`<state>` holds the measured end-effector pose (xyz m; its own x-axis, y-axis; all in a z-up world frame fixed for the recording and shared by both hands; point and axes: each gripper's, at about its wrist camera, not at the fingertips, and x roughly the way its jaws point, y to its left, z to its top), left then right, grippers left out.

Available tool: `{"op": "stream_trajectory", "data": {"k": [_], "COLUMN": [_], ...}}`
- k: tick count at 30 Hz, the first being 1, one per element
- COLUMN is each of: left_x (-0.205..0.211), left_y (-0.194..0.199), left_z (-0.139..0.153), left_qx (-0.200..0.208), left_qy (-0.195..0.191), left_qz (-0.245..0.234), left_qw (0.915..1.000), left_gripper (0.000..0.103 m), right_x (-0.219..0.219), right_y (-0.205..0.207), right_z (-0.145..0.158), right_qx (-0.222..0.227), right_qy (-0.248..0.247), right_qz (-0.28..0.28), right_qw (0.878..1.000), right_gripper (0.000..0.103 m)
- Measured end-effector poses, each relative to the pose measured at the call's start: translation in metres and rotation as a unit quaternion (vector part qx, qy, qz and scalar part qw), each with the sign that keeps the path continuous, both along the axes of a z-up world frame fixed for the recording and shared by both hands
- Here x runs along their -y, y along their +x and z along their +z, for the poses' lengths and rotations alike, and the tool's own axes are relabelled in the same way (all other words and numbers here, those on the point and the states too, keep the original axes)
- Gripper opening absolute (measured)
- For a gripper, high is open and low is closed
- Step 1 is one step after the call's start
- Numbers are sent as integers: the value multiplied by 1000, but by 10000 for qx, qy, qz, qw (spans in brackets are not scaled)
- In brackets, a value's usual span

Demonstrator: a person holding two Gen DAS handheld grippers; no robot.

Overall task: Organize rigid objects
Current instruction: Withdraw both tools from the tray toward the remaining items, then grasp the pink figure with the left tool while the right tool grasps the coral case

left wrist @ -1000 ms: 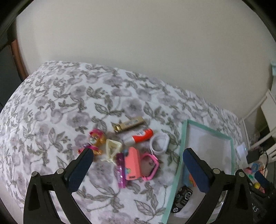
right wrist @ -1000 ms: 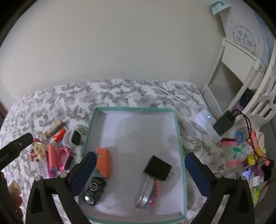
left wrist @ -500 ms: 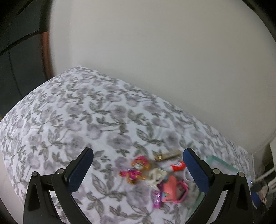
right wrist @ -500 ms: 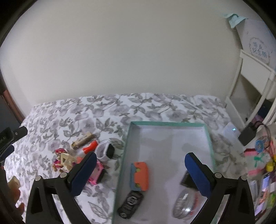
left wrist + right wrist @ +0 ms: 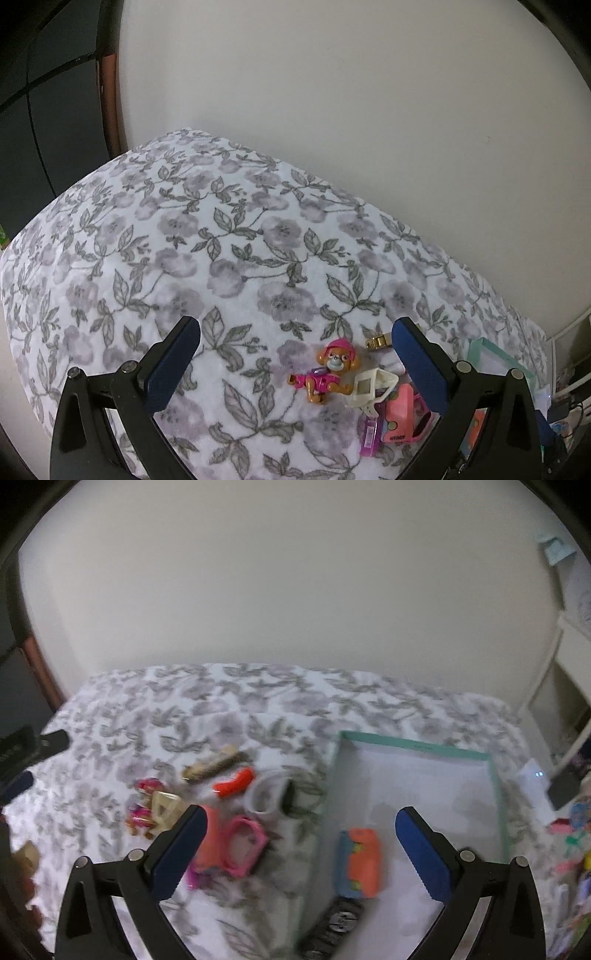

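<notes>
While both grippers hang above it, the bed with the grey floral cover (image 5: 229, 258) fills the ground ahead of them. Largest on it, the shallow teal-rimmed white tray (image 5: 413, 744) lies ahead and right of the right gripper (image 5: 301, 843), whose blue-padded jaws stand wide apart on nothing; an orange and blue toy block (image 5: 360, 862) and a black toy car (image 5: 334, 925) rest inside the tray between those jaws. The left gripper (image 5: 295, 358) is likewise spread and empty. Between its jaws, toward the right one, lie a pink box-shaped toy (image 5: 399, 417), a pink and orange puppy figure (image 5: 325, 373), a cream plastic clip (image 5: 371, 386) touching that figure, and a purple bar (image 5: 369, 435).
</notes>
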<state>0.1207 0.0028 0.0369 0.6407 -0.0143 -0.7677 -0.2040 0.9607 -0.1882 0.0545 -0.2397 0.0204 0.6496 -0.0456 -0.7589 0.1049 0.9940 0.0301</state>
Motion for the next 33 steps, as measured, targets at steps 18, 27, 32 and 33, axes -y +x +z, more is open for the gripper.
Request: {"op": "stream_trajectory", "data": {"k": [18, 27, 32, 33], "left_x": [15, 34, 45, 46], "left_y": [40, 44, 45, 44], "left_z": [-73, -104, -122, -122], "left_qx": [-1053, -1507, -1711, -1686], "left_qy": [-193, -232, -286, -222], "left_qz": [-469, -761, -930, -927], "left_qw": [9931, 9854, 9804, 9811], "left_gripper": [102, 77, 64, 63], "right_x": [-55, -54, -55, -56], "right_y": [40, 43, 44, 44], "right_z": [-52, -86, -101, -101], "right_qx": [-554, -1122, -1278, -1272], "right_qy": [340, 776, 1043, 1042], "right_qz": [817, 891, 938, 935], "right_qw": [9945, 9866, 9818, 9819], "right_gripper": [79, 46, 34, 34]}}
